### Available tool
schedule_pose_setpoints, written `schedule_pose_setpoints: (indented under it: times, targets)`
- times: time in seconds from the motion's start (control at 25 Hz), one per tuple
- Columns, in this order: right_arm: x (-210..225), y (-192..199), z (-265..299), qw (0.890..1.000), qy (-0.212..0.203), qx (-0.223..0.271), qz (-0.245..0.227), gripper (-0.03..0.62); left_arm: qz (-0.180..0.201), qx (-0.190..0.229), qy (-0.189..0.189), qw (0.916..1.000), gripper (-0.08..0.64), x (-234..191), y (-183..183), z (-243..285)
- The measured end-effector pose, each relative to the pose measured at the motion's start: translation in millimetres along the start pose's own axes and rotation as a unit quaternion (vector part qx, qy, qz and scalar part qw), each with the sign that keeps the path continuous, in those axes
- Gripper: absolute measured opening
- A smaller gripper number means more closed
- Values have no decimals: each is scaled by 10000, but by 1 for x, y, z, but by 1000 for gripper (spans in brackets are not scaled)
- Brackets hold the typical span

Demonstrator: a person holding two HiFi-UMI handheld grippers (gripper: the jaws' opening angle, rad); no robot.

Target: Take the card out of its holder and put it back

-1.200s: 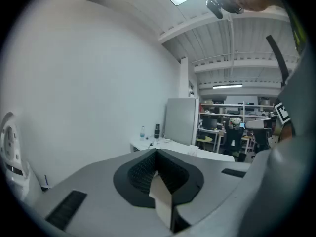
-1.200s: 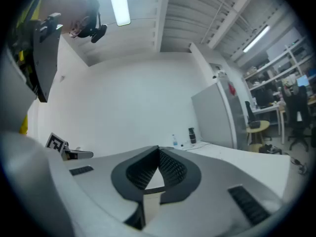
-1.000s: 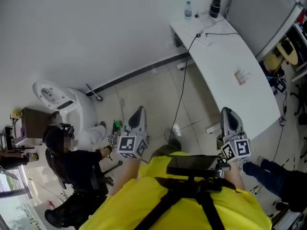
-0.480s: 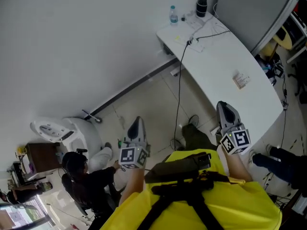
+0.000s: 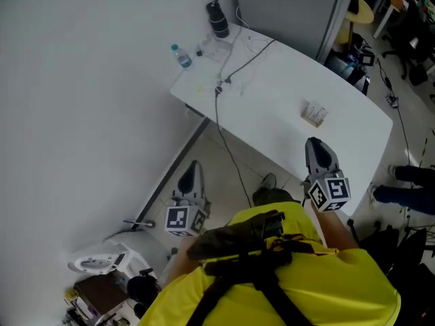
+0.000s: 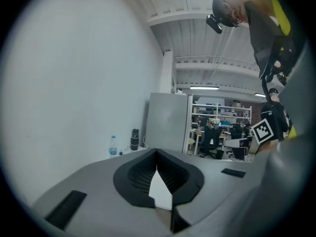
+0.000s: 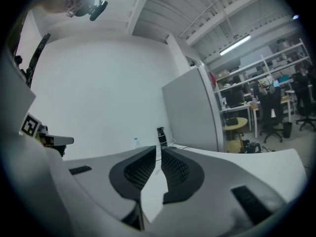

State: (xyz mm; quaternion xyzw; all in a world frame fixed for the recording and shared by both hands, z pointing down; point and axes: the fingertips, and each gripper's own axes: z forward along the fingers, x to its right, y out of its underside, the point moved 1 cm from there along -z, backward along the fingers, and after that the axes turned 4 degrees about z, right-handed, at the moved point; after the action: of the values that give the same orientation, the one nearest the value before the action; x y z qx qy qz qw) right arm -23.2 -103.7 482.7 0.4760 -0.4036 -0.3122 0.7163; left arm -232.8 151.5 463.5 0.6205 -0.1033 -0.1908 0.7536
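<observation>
Hovering over the near edge of the white bench (image 5: 272, 107), the right gripper (image 5: 315, 142) points toward the far side. Its jaws are opening, with only a narrow slit showing between the ribbed pads (image 7: 174, 168) and nothing in it. The card holder (image 5: 314, 114) lies on the bench a little farther in than this gripper's tips and apart from them. It is too small to tell whether the card sits inside.

The left gripper (image 5: 193, 167) is held over the tiled floor (image 5: 238, 172), left of the bench and well apart from the holder. Its jaws are pressed fully together and are empty.

At the far left corner of the bench stand a clear water bottle (image 5: 181, 56) and a black flask (image 5: 218, 20), near a grey partition (image 5: 285, 2). A black cable (image 5: 219, 90) runs across the bench, over its left edge and down to the floor.
</observation>
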Motion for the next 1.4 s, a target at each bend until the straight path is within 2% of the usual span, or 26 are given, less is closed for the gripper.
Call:
schedule_pose_setpoints:
  times: [0.12,0.16,0.2,0.28,0.32,0.36,0.4,0.44,0.48,0.56,0.68,0.72,0.8,0.92,1.04,1.08,1.12,1.24,1.4]
  targets:
    - [39,-4,4,9981,570,188,124,43,371,-59,559,9977,5,14,-3,64]
    - [49,-4,-1,9966,772,226,200,128,438,-99,759,9961,5,23,-3,81]
    - [58,-2,-8,9946,965,239,292,158,467,-142,987,9939,30,34,-2,96]
    - [68,3,-25,9906,1274,256,433,160,539,-215,1572,9859,38,63,1,122]
    - [72,7,-32,9891,1373,259,464,160,592,-244,1930,9791,66,80,2,135]
    - [76,11,-38,9882,1426,249,500,159,650,-262,2309,9704,188,96,4,150]
    - [79,16,-42,9875,1448,241,572,159,734,-261,2685,9601,326,112,4,165]
    - [83,19,-46,9864,1480,250,676,156,885,-255,3049,9479,357,126,4,179]
    - [86,21,-51,9843,1566,282,762,136,1106,-247,3396,9337,347,140,4,193]
    - [88,23,-62,9786,1899,353,707,123,1547,-190,3919,9067,169,163,3,220]
    - [85,29,-70,9672,2440,344,613,123,1915,-317,4276,8829,111,188,11,267]
    - [82,31,-72,9634,2559,362,711,123,2051,-407,4481,8692,79,197,20,280]
    - [78,34,-74,9584,2689,418,864,123,2311,-603,5029,8307,66,220,43,302]
    - [82,41,-70,9582,2715,357,824,123,2475,-909,5752,7744,66,252,79,334]
    - [89,47,-64,9516,2928,306,885,123,2932,-1116,6207,7185,66,271,118,359]
    - [91,50,-63,9478,3025,323,958,123,3054,-1144,6307,7042,67,277,128,367]
    - [92,55,-62,9443,3107,321,1038,123,3119,-1172,6379,6943,66,283,136,375]
    - [86,73,-57,9397,3170,176,1273,123,3217,-1382,6490,6754,67,296,158,397]
    - [71,98,-54,9391,3088,-144,1499,123,3051,-1795,6774,6449,110,305,183,400]
